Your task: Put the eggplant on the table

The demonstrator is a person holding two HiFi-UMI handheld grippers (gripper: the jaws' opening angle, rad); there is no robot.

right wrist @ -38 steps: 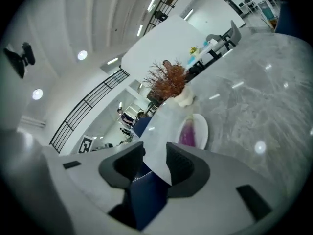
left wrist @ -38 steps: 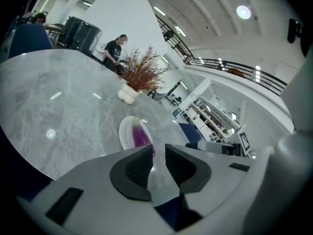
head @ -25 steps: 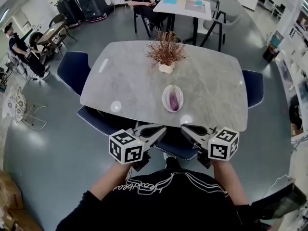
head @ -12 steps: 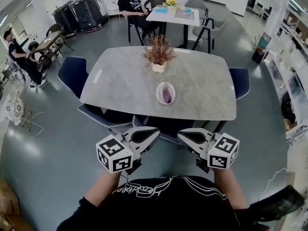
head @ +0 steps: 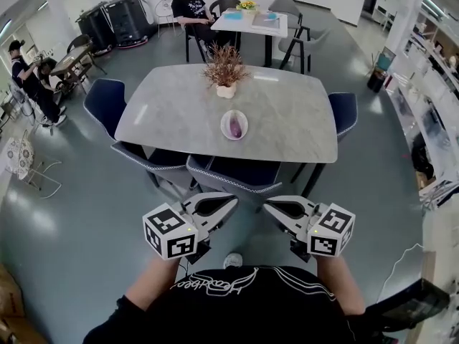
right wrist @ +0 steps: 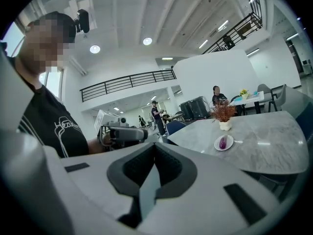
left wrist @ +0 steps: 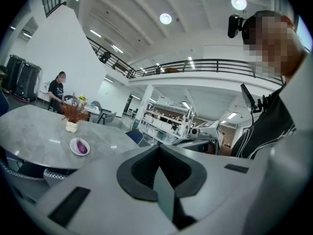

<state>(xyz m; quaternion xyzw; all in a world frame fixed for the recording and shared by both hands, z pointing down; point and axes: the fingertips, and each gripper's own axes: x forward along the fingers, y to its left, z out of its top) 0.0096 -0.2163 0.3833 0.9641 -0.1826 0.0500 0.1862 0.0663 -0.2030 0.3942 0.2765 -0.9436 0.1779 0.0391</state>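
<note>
A purple eggplant [head: 235, 127] lies in a small white plate [head: 224, 122] near the middle of the grey marble table [head: 287, 120]. The left gripper view shows the eggplant [left wrist: 82, 148] far off at the left, and in the right gripper view it [right wrist: 223, 142] is far off at the right. My left gripper [head: 229, 201] and right gripper [head: 271, 206] are held side by side close to my body, well short of the table, over the floor. Both are shut with nothing between the jaws. Their tips point toward each other.
A vase of dried red twigs [head: 225, 74] stands on the table behind the plate. Blue chairs [head: 237, 174] are tucked in along the near edge, with more at the left [head: 100, 99] and right [head: 344, 113] ends. A person [head: 190, 6] sits at a far white table.
The table and plate have drawn farther away in the head view. Both grippers have moved back from the table together, staying shut and empty.
</note>
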